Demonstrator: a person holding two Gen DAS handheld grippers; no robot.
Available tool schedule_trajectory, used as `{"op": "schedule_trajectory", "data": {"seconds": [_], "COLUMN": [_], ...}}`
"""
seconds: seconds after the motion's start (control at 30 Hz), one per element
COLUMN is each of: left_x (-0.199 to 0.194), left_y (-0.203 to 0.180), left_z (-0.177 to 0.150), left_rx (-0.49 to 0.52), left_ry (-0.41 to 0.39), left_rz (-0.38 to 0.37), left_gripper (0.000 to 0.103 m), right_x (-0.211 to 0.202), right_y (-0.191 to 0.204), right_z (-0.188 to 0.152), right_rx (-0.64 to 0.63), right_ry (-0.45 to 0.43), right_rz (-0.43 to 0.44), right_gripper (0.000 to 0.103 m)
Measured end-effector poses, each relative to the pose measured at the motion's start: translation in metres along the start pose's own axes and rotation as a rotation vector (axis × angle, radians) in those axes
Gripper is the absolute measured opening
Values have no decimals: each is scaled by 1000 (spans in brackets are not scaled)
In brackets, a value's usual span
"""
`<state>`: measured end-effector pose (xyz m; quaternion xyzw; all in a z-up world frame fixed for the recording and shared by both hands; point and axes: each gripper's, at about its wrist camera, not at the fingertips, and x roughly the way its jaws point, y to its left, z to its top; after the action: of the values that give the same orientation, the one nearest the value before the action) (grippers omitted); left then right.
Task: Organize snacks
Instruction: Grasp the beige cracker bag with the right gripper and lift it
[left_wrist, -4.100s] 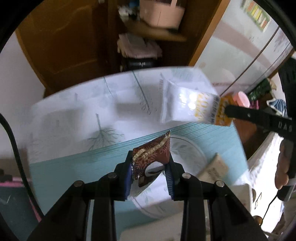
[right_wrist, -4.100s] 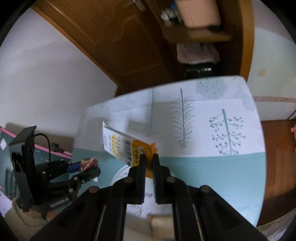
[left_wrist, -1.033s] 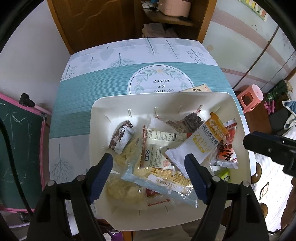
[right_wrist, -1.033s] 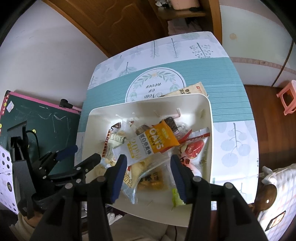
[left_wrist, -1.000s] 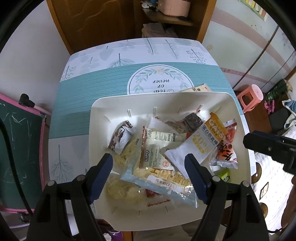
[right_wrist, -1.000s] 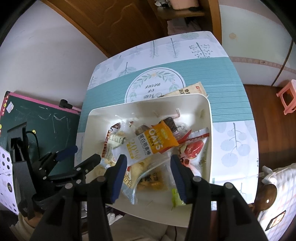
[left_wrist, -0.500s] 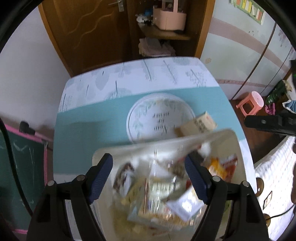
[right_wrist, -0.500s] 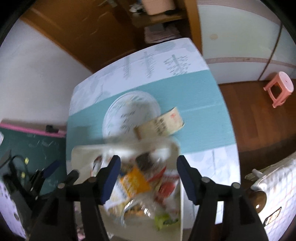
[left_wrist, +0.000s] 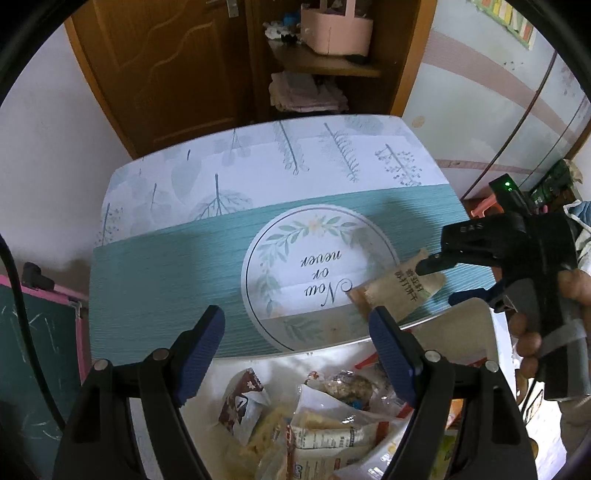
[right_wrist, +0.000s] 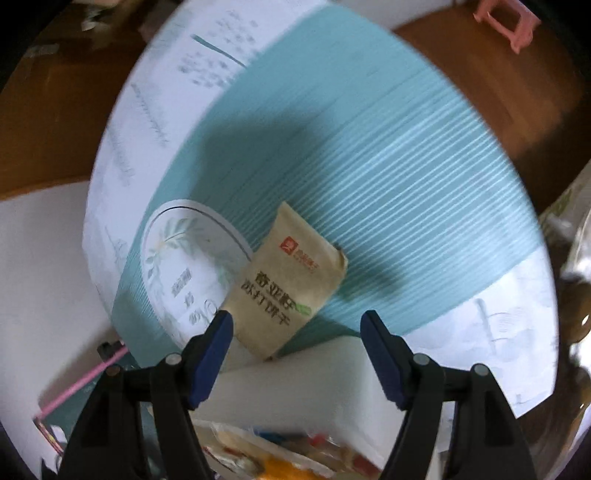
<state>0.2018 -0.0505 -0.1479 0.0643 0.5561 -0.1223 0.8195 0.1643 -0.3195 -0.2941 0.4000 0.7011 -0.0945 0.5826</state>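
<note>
A beige cracker packet (left_wrist: 402, 291) (right_wrist: 291, 280) lies flat on the teal tablecloth, just beyond the far rim of the white tray (left_wrist: 325, 360) (right_wrist: 295, 376). The tray holds several snack packets, among them a brown-and-white one (left_wrist: 240, 402). My right gripper (right_wrist: 297, 321) (left_wrist: 441, 282) hangs low over the packet's near end. Its jaws are opening, with a finger on either side of the packet and no pad pressing on it. My left gripper (left_wrist: 295, 332) stands open and holds nothing, above the tray's far rim.
The tablecloth (left_wrist: 166, 266) has a round printed wreath (left_wrist: 317, 266) in its middle. A wooden door and a shelf with a pink basket (left_wrist: 336, 26) stand behind the table. A green chalkboard (left_wrist: 40, 343) is at the left. A person's hand (left_wrist: 569, 295) holds the right gripper.
Both grippers have moved from above the tray toward the far side of the table. The right one has rolled, dropped close to the beige packet and spread its jaws wider.
</note>
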Motion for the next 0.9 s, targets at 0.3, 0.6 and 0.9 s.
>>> {"op": "schedule_trajectory", "data": {"seconds": [0.3, 0.6, 0.9], "left_x": [24, 25, 22], "left_y": [12, 16, 26], "left_z": [-8, -9, -10], "left_rx": [-40, -67, -99], "left_ry": [59, 68, 70], "left_rz": [-6, -21, -5], "left_gripper": [79, 79, 79], "right_x": [33, 63, 53], "right_y": [42, 116, 133], "right_z": [9, -6, -27], "right_rx": [-56, -377, -504], "right_ry": [-5, -150, -209], "right_rz": [-88, -448, -308], "right_gripper": [80, 66, 57]}}
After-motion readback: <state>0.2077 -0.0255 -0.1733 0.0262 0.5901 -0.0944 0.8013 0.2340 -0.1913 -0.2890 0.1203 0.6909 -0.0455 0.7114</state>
